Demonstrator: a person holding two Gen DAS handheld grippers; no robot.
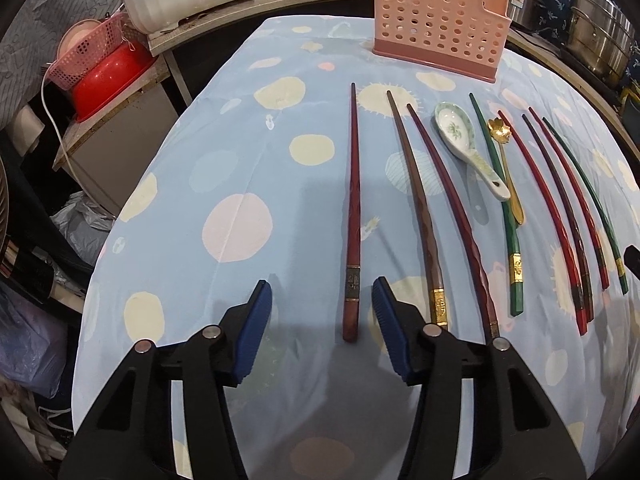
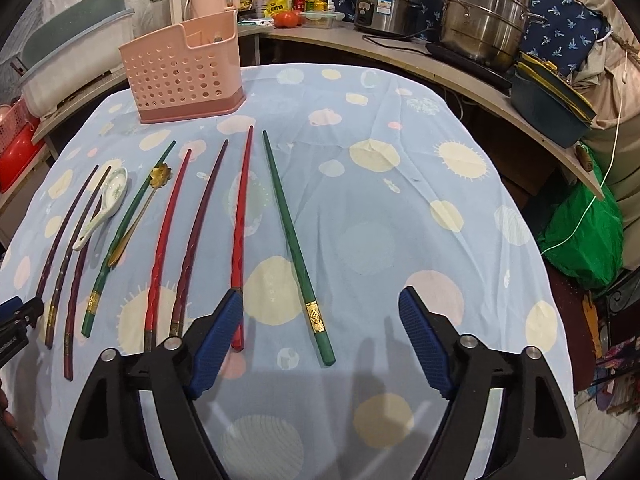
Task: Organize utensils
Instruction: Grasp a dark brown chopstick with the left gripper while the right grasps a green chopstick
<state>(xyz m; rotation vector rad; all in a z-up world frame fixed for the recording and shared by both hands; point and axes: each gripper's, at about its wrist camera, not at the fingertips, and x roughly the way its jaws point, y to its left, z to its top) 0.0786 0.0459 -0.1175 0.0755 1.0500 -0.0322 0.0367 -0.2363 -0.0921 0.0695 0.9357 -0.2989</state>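
Observation:
Several chopsticks in dark red, brown, red and green lie side by side on the spotted blue cloth. A dark red chopstick (image 1: 352, 216) lies apart at the left; its near end sits between the fingers of my open left gripper (image 1: 322, 292). A white ceramic spoon (image 1: 466, 146) and a gold spoon (image 1: 505, 168) lie among the chopsticks. A pink perforated utensil holder (image 1: 438, 26) stands at the far side, also in the right wrist view (image 2: 186, 70). My right gripper (image 2: 320, 312) is open above the near end of a green chopstick (image 2: 296, 244).
A cloth-covered table (image 2: 400, 208) holds everything. Behind it, a curved shelf (image 2: 472, 76) carries steel pots (image 2: 480, 20), a rice cooker (image 2: 386, 6) and bottles. A red basin (image 1: 108, 80) and pink basket (image 1: 90, 54) sit at the left. A green bag (image 2: 584, 236) is at the right.

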